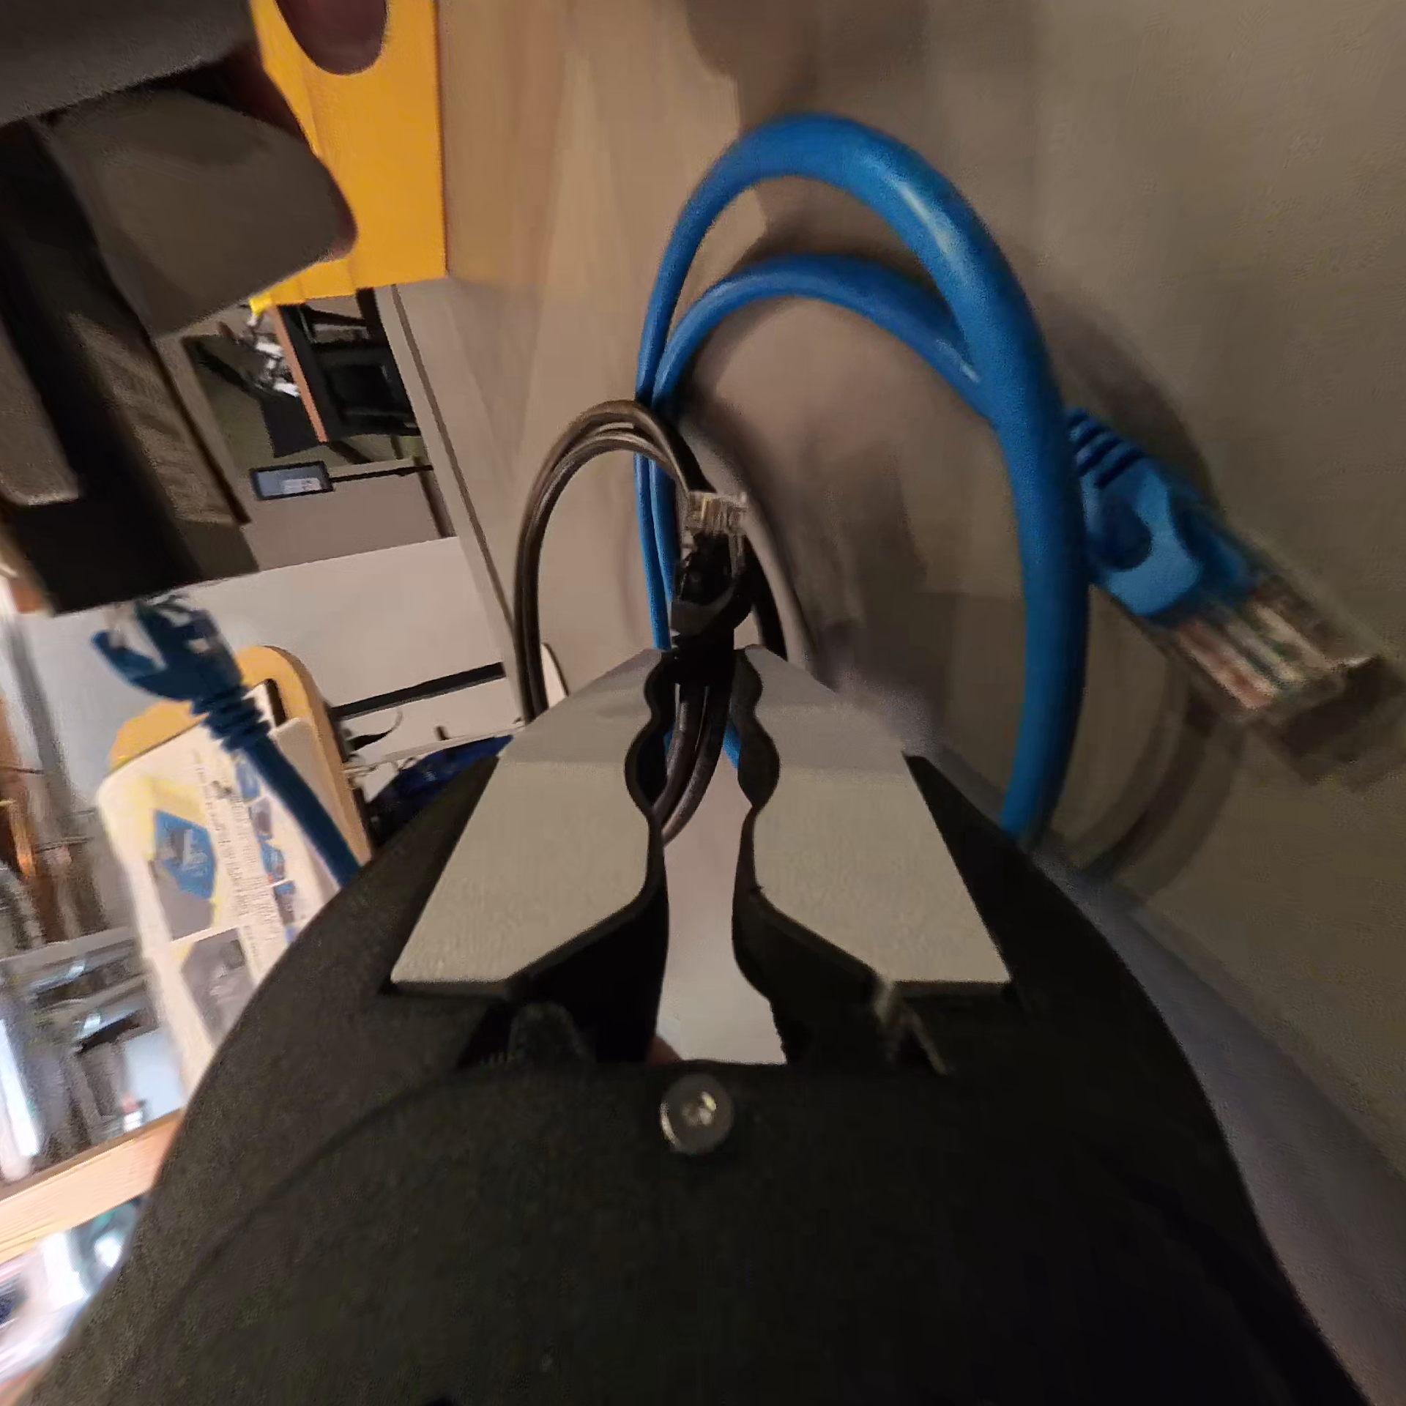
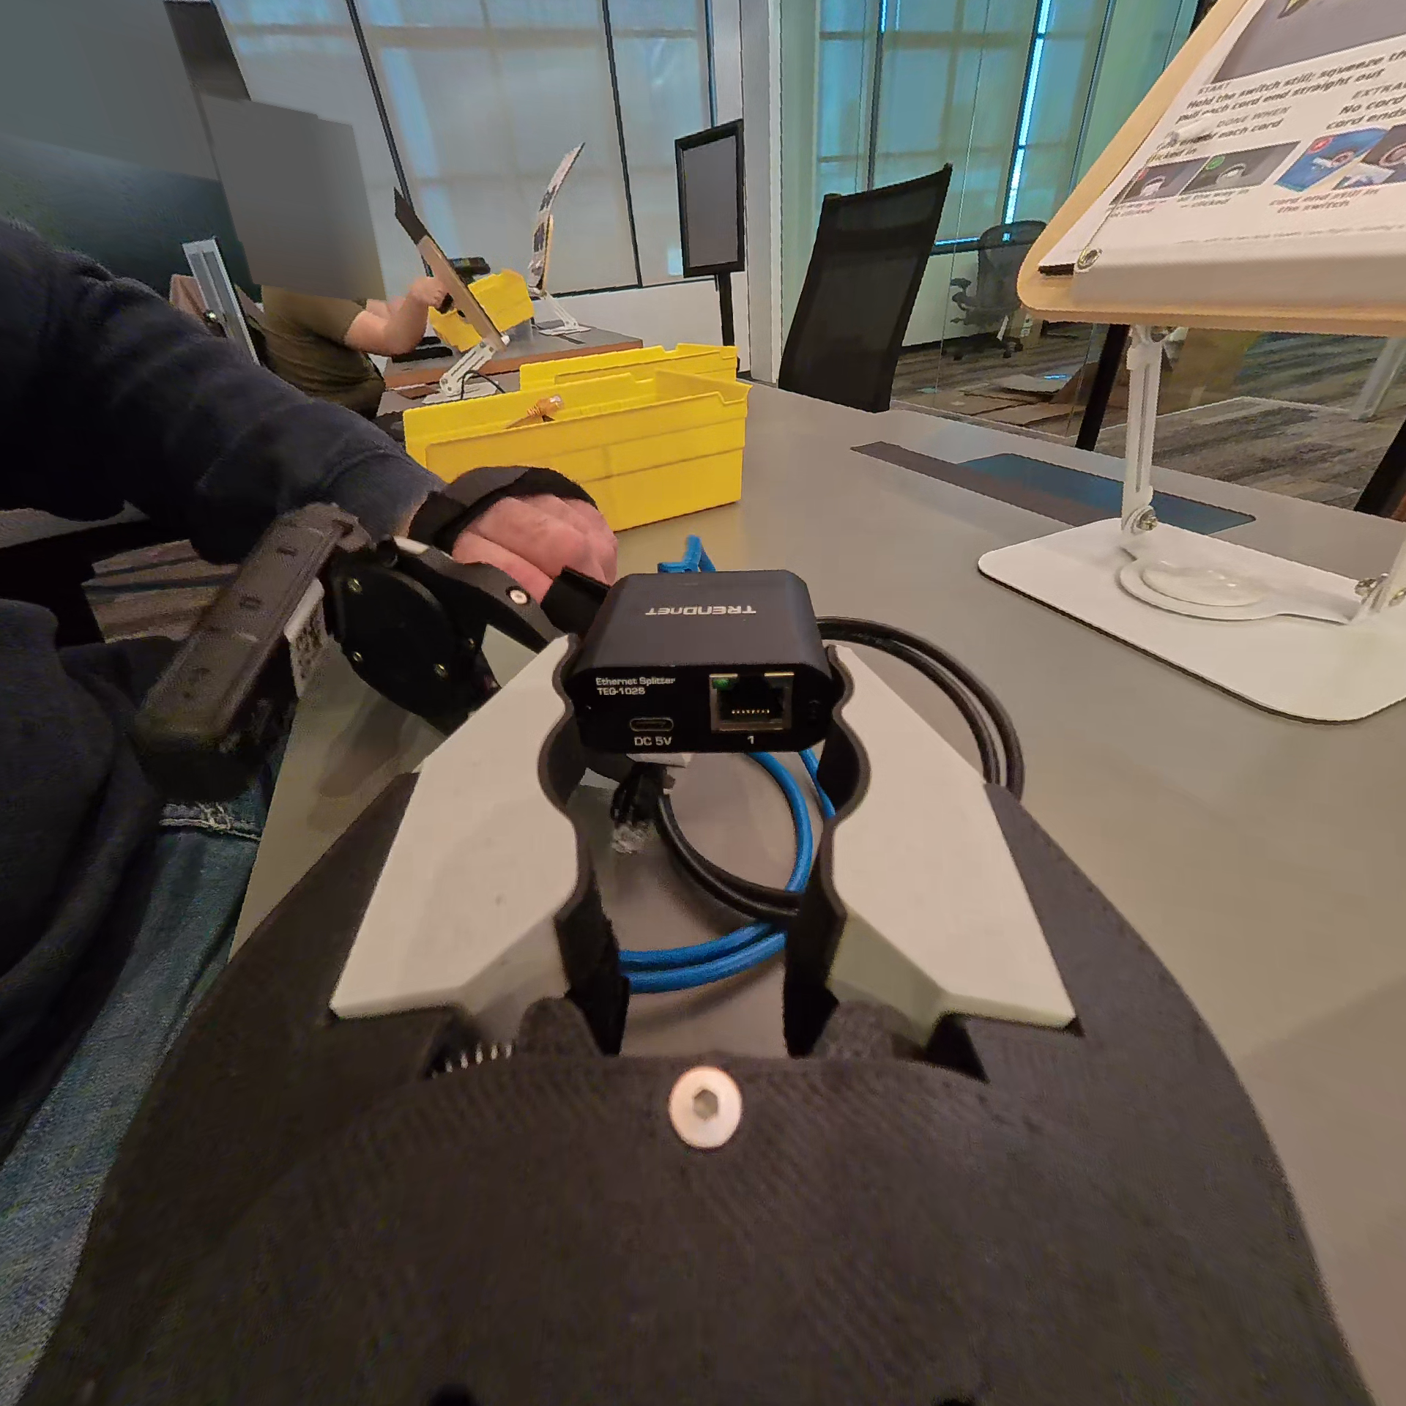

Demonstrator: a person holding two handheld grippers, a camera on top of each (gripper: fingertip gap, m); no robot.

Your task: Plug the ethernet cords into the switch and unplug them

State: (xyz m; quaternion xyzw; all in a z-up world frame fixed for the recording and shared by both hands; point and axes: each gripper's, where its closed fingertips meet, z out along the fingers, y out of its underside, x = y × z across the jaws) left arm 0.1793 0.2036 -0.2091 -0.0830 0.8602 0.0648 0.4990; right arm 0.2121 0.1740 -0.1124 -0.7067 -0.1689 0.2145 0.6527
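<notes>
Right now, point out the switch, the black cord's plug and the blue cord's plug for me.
switch (image 2: 700, 631): right wrist view, on its black top face.
black cord's plug (image 1: 711, 525): left wrist view, on the clear tip past the fingers.
blue cord's plug (image 1: 1286, 647): left wrist view, on the blurred clear end.

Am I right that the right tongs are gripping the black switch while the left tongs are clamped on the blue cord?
Not quite: the left tongs are clamped on the black cord, as the left wrist view shows. The right tongs do grip the black switch.
</notes>
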